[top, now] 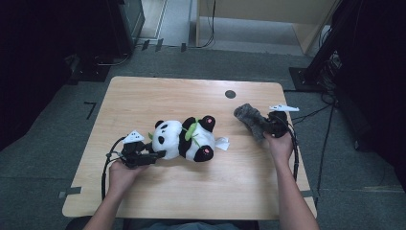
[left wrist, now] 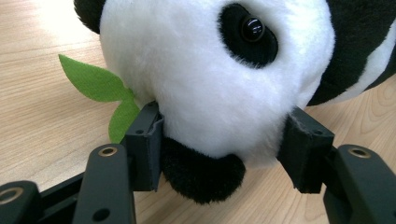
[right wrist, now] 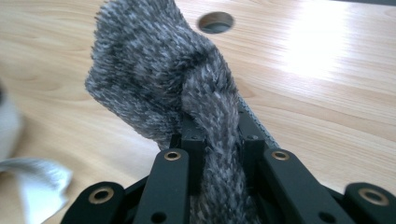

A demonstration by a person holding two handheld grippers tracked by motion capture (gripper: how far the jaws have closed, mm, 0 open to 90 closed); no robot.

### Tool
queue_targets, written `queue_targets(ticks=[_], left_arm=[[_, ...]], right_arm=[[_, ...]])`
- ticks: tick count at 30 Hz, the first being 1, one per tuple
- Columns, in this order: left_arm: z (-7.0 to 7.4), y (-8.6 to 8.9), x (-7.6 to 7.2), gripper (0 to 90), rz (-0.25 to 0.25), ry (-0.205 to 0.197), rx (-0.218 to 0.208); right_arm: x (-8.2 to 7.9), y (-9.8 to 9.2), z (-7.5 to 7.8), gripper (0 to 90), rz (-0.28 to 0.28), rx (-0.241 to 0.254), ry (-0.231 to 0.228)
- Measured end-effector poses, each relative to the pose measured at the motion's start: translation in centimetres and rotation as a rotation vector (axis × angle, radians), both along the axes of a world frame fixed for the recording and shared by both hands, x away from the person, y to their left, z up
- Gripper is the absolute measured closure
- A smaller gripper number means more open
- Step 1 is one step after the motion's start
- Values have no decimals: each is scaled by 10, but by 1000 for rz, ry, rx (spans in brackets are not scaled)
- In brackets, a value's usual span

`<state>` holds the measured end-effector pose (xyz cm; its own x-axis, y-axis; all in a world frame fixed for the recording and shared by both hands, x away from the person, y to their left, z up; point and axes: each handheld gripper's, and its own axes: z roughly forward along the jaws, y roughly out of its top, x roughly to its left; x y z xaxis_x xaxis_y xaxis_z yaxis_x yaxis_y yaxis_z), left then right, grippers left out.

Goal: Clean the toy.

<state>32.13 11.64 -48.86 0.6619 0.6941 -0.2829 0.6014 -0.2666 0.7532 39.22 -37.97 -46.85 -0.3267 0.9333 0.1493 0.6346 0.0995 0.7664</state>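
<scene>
my left gripper (top: 154, 157) sits at the near left of the table (top: 143, 96), its jaws set either side of the toy panda's (top: 184, 139) white head. in the left gripper view the pads (left wrist: 148, 140) lie against the plush (left wrist: 210, 79) on both sides, above a black ear, though i can't quite say whether they press it or only touch. the panda lies on its side mid-table, a green felt leaf (left wrist: 95, 84) flat on the wood beside its head and a white tag (top: 221, 143) at its far end. my right gripper (top: 269, 125) is over on the right side, well apart from the panda, jaws clamped tight on a fuzzy grey knitted cloth (right wrist: 163, 74) that bunches up above them. a round hole (right wrist: 215, 22) in the tabletop shows just beyond the cloth.
</scene>
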Motion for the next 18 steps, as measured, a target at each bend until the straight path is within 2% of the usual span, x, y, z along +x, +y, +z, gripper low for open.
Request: queue_targets(ticks=[3,8,13,16,18], left_arm=[[-1,0,0,385,-3,-1,-3],[-1,0,-1,359,-1,-11,-4],[0,0,-1,312,0,-11,-11],[0,0,1,275,-6,-9,-20],[1,1,2,260,-9,-3,-33]], right_arm=[[7,-1,-10,786,-7,-48,-2],[14,-4,-22,743,-19,-32,28],[15,-6,-22,574,-22,-17,28],[14,-6,-17,432,-25,13,6],[13,-6,-13,410,-39,33,-10]])
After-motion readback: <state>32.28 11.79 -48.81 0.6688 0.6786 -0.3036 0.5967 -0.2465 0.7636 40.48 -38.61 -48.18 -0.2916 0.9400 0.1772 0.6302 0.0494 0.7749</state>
